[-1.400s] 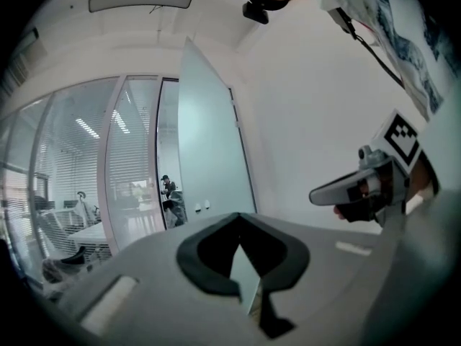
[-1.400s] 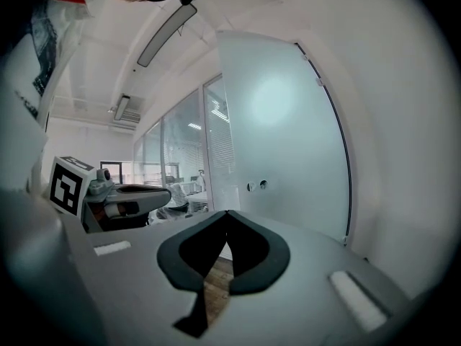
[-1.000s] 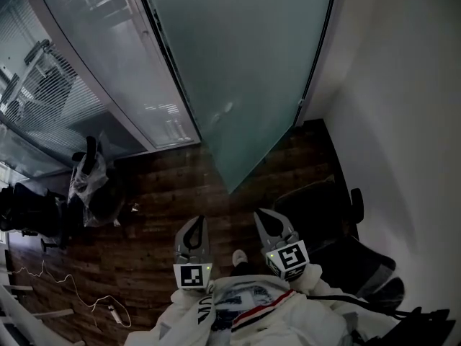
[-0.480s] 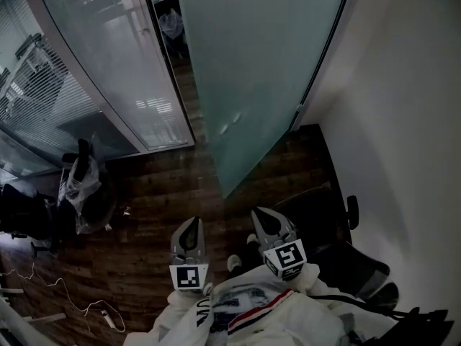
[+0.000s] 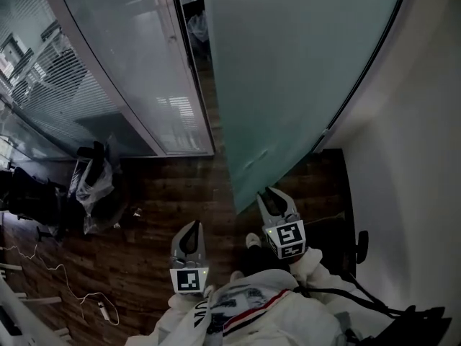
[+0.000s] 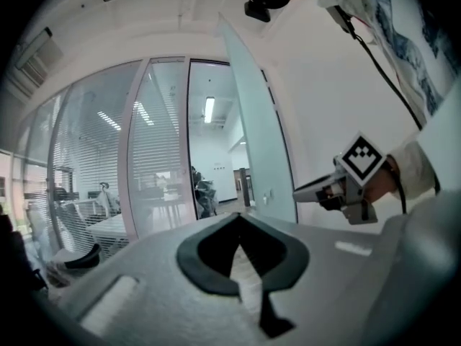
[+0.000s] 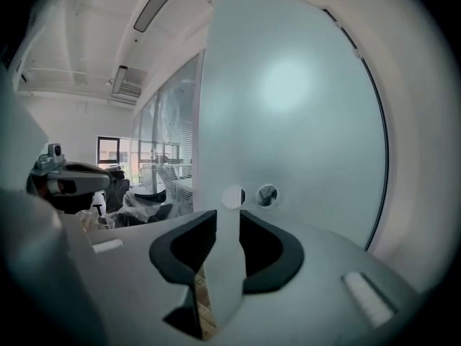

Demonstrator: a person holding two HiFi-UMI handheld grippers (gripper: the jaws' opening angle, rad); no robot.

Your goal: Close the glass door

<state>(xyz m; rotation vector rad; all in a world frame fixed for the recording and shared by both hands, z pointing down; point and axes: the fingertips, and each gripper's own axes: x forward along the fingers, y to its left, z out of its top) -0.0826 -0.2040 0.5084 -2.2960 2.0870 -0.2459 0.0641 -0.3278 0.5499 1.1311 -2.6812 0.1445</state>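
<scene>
Nearest, low in the head view, white sleeves lead out to the two tongs. The left gripper is held over the dark wooden floor, its jaws closed tip to tip with nothing between them, short of the glass. A thin white cable lies on the boards off to its left. The right gripper reaches further ahead. Its jaws have just been opening and stand apart with the free edge of the glass door between them. A sliver of floor shows between the left jaw and the glass, and the pads do not look pressed on it. Just past the jaw tips, two round fittings sit in the door near that edge. The door is frosted and pale green and stands swung open into the room. Its lower corner is just in front of the right gripper, and its far side meets a dark frame beside the white wall on the right. At the left a chair draped in clear plastic stands close to a glass wall with blinds behind it. Between that wall and the door's edge lies the open doorway.
</scene>
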